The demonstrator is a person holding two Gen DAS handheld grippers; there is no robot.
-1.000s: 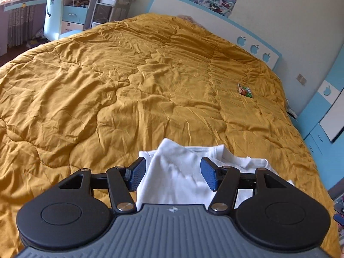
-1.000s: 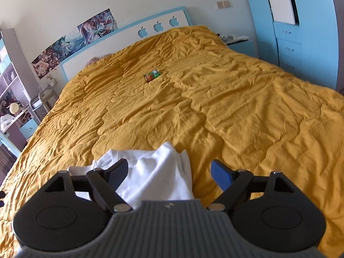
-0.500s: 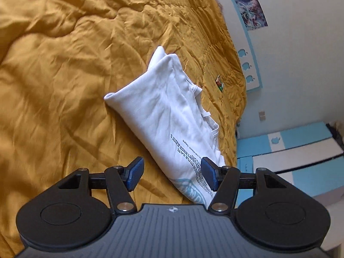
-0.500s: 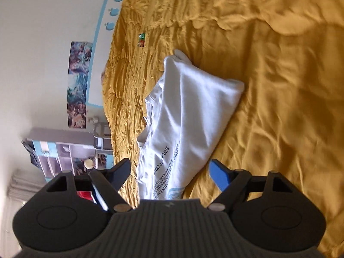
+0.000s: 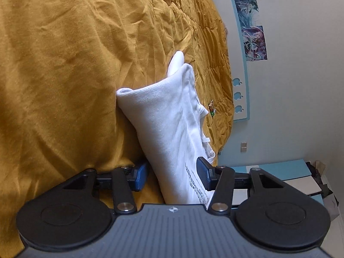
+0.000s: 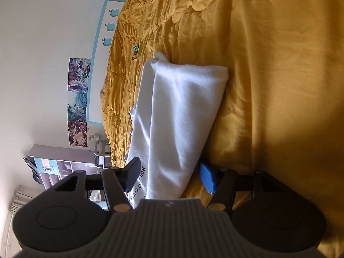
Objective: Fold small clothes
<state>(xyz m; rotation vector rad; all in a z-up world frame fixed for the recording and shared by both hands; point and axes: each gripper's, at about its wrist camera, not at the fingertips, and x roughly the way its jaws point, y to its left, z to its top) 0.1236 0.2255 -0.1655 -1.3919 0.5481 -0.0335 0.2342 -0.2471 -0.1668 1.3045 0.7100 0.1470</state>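
The near end of a white, soft knit cotton garment (image 5: 169,133), already folded into a long narrow bundle with dark printed lettering by its near edge, is being straddled by both claws on a mustard-yellow, crinkled quilted bedspread (image 5: 64,64). Starting at the left, the left gripper (image 5: 172,175) is being closed around that end: its blue rubber-faced pad on the quilt side is lying just beside the cloth and partly sunk into the bedding, while the opposite pad is lying against the printed face, yet a firm pinch cannot be confirmed, so the jaws are being read as not yet clamped. Ahead of this claw the bundle is running away and tapering to a rounded tip, and a small green and red wrapper-like object (image 5: 211,107) is lying farther off beyond it. To the right, the right gripper (image 6: 169,176) is likewise being closed with the same garment (image 6: 178,111) between its fingers, a gap being visible beside the blue pad. The step in hand is judged to be the grasping of the near end for a further fold; next, both pinches probably need completing through all layers, then lifting together toward the far tip.
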